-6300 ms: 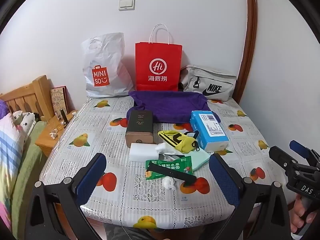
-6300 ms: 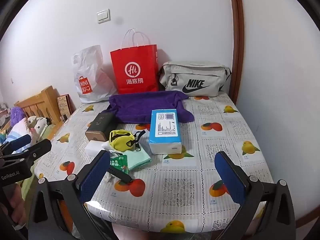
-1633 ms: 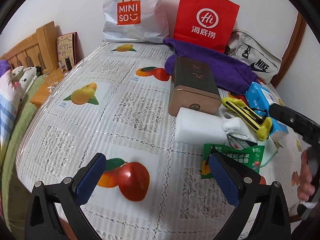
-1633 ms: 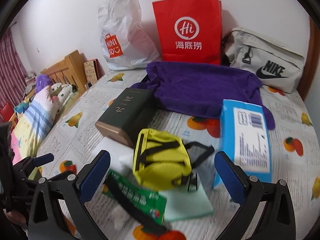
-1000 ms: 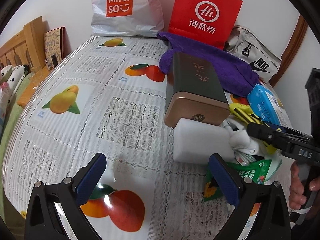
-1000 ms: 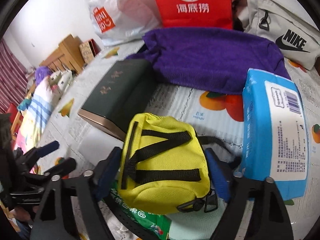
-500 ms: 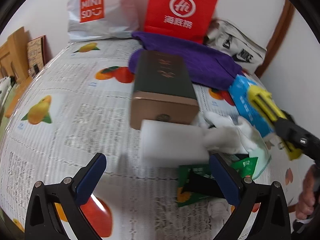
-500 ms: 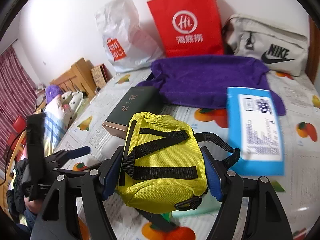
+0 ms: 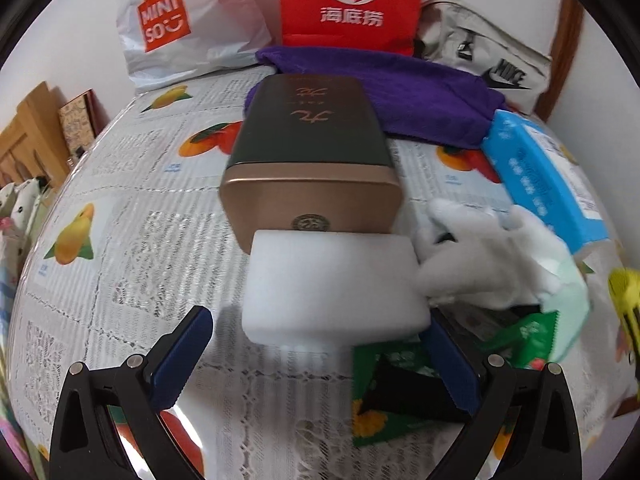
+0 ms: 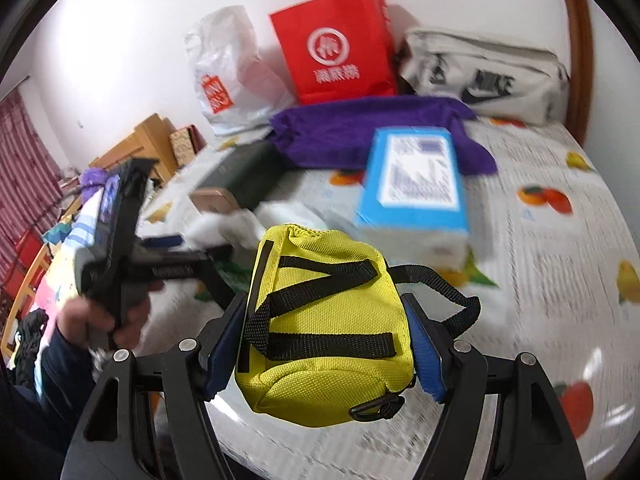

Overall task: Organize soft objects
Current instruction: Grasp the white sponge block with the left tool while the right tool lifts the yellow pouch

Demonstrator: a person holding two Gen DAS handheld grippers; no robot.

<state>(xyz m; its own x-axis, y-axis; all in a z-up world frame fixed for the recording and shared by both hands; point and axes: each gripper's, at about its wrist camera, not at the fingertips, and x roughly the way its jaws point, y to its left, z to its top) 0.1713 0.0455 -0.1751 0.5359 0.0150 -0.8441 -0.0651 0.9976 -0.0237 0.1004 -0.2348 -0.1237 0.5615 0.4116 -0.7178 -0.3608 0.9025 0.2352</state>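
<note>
My right gripper [image 10: 324, 344] is shut on a yellow pouch [image 10: 324, 332] with black straps and holds it above the table; the pouch's edge also shows in the left wrist view [image 9: 624, 304]. My left gripper [image 9: 316, 356] is open, its fingers on either side of the near end of a white foam block [image 9: 332, 284] that lies against a dark box with a gold end [image 9: 312, 160]. White gloves [image 9: 488, 256], a mint cloth [image 9: 572, 320] and a purple towel [image 9: 400, 92] lie on the fruit-print tablecloth [image 9: 132, 240].
A blue tissue pack [image 10: 416, 184] lies right of the box. A green snack packet [image 9: 404, 364] with a black bar lies by my left gripper. At the wall stand a red paper bag [image 9: 348, 4], a white MINISO bag [image 9: 172, 24] and a grey Nike bag [image 9: 488, 60]. A bed [image 10: 48, 264] is left.
My right gripper closed on the yellow pouch and lifted it off the pile, moving right. My left gripper moved in toward the white foam block, still open.
</note>
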